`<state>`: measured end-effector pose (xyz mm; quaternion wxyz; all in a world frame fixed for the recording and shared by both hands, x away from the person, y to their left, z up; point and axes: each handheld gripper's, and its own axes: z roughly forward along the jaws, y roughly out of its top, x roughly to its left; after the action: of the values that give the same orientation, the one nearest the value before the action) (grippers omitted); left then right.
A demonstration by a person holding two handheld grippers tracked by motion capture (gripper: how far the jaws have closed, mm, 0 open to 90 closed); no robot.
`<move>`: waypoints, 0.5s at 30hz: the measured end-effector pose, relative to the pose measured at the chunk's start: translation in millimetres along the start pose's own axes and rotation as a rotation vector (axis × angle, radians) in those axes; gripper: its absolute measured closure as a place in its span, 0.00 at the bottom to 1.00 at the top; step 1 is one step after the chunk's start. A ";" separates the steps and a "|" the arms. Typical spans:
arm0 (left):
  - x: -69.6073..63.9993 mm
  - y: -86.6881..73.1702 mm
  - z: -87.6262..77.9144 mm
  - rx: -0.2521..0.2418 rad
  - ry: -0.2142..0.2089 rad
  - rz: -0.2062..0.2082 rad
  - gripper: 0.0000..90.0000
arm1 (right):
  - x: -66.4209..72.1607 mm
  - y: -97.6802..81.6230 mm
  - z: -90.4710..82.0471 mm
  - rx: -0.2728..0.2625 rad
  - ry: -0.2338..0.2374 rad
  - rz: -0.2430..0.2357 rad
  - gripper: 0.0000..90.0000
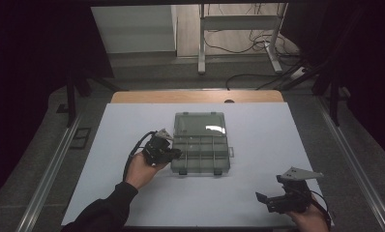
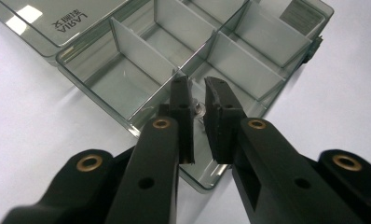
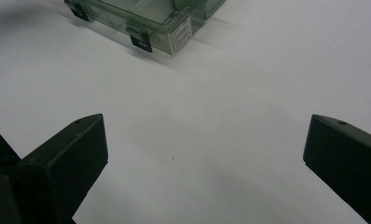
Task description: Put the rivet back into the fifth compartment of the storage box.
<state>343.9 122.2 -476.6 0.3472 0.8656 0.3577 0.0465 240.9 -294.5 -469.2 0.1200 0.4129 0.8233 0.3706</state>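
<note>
High view: a clear grey plastic organiser box (image 1: 200, 154) lay near the middle of the white bench (image 1: 258, 193), its lid (image 1: 200, 123) swung fully open and lying flat on the far side, the divided tray towards the person. The left hand-held gripper (image 1: 177, 153) reached the box's left edge. Left gripper view: its jaws stood nearly pressed together over the near wall of the box (image 2: 193, 65), with a small shiny object (image 2: 201, 110) in the narrow gap between them; what it was, or whether the pads pinched it, could not be told. The right hand-held gripper (image 1: 273, 195) rested at the bench's near right corner, well apart from the box, jaws spread wide over bare surface with nothing between them.
</note>
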 end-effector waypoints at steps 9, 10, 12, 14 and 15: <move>4.4 -2.8 7.9 0.006 0.003 -0.009 0.91 | 0.2 0.3 0.8 0.007 0.001 -0.001 0.00; 5.2 -3.3 9.6 0.004 0.003 -0.014 0.91 | 0.1 0.3 0.7 0.006 0.001 -0.001 0.00; 5.8 -3.7 10.8 0.004 0.003 -0.015 0.91 | 0.1 0.3 0.7 0.006 0.000 -0.002 0.00; 6.7 -4.2 13.3 0.007 0.002 -0.016 0.91 | 0.1 0.2 0.9 0.006 0.000 -0.003 0.00; 6.6 -4.6 14.8 0.008 0.003 -0.020 0.91 | 0.1 0.2 0.9 0.006 -0.001 -0.002 0.00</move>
<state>351.0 120.4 -491.8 0.3437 0.8633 0.3671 0.0429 241.4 -293.9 -469.7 0.1195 0.4124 0.8248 0.3678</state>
